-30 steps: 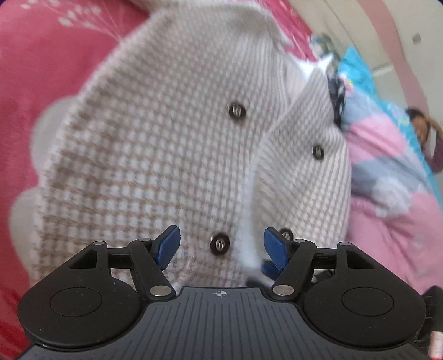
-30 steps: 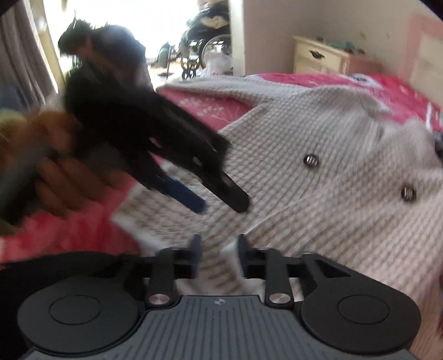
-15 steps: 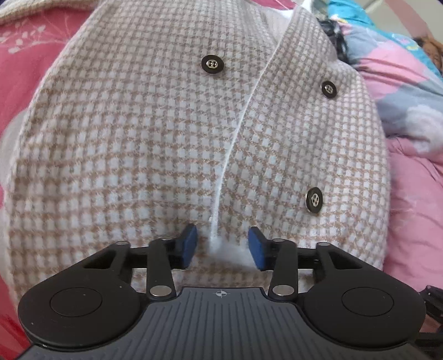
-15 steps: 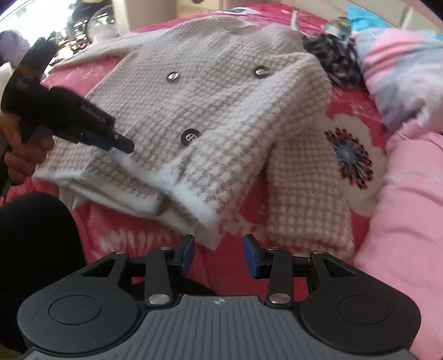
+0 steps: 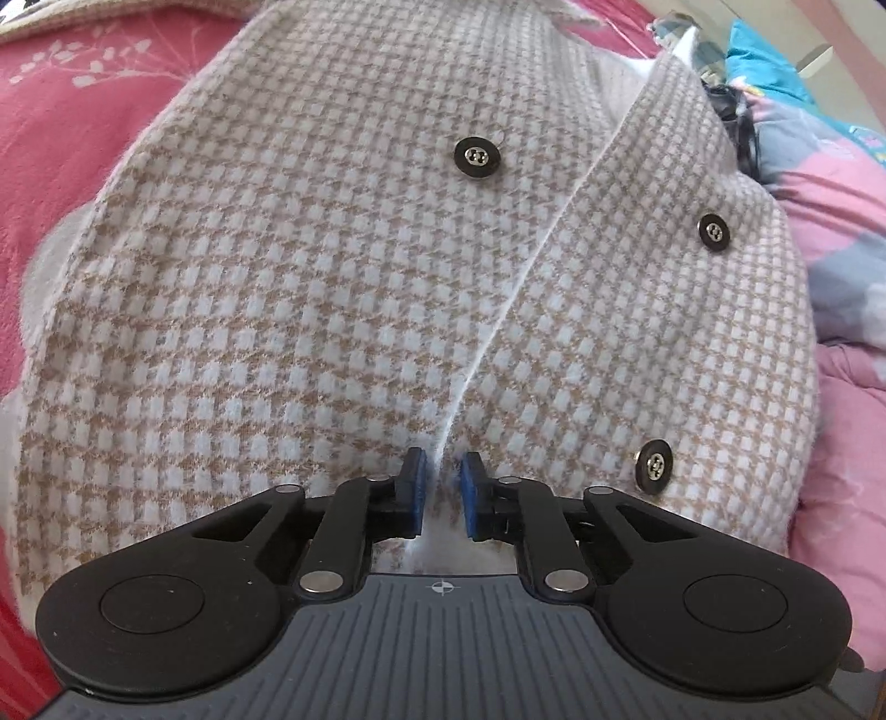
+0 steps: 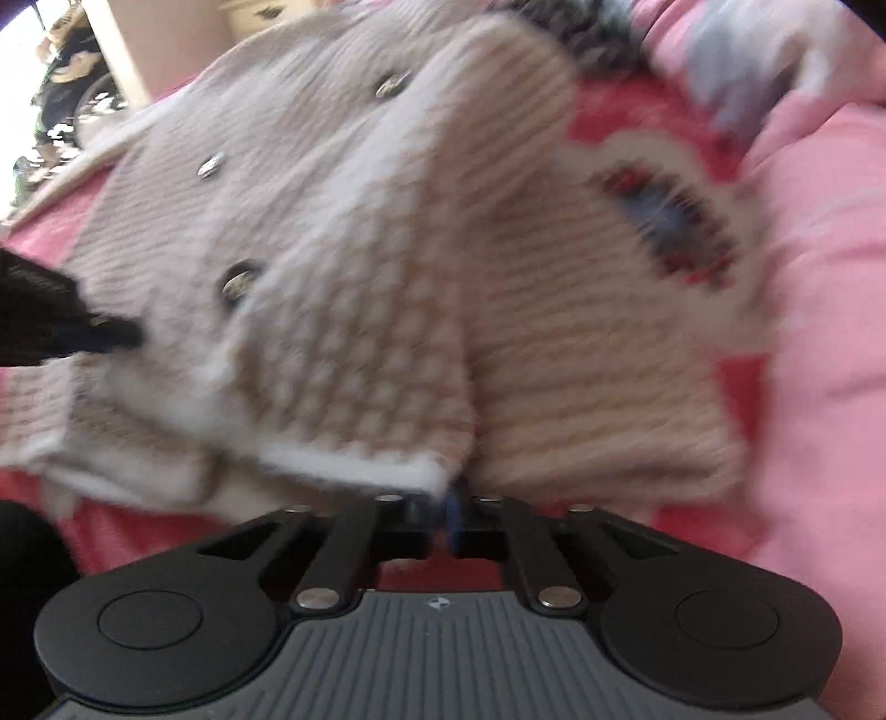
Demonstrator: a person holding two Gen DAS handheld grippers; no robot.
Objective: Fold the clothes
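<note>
A beige-and-white houndstooth jacket (image 5: 332, 277) with black buttons (image 5: 477, 158) lies face up on the bed. My left gripper (image 5: 443, 487) is shut on its white front edge at the hem, with the fabric pinched between the blue pads. The right wrist view is blurred. There my right gripper (image 6: 448, 507) is shut on the lower corner of the jacket (image 6: 343, 221), where the white hem meets a sleeve (image 6: 598, 343). The left gripper (image 6: 119, 332) shows at the left edge of that view, its tip on the hem.
The jacket rests on a red flowered bed cover (image 5: 66, 111). A pink quilt (image 6: 819, 277) is bunched along the right side. A dark patterned cloth (image 6: 581, 22) lies beyond the collar. Furniture stands far off at the upper left.
Both grippers went from open to shut on the jacket's hem. The right gripper swung in from a distance to the lower corner. The left gripper's pads closed on the front edge.
</note>
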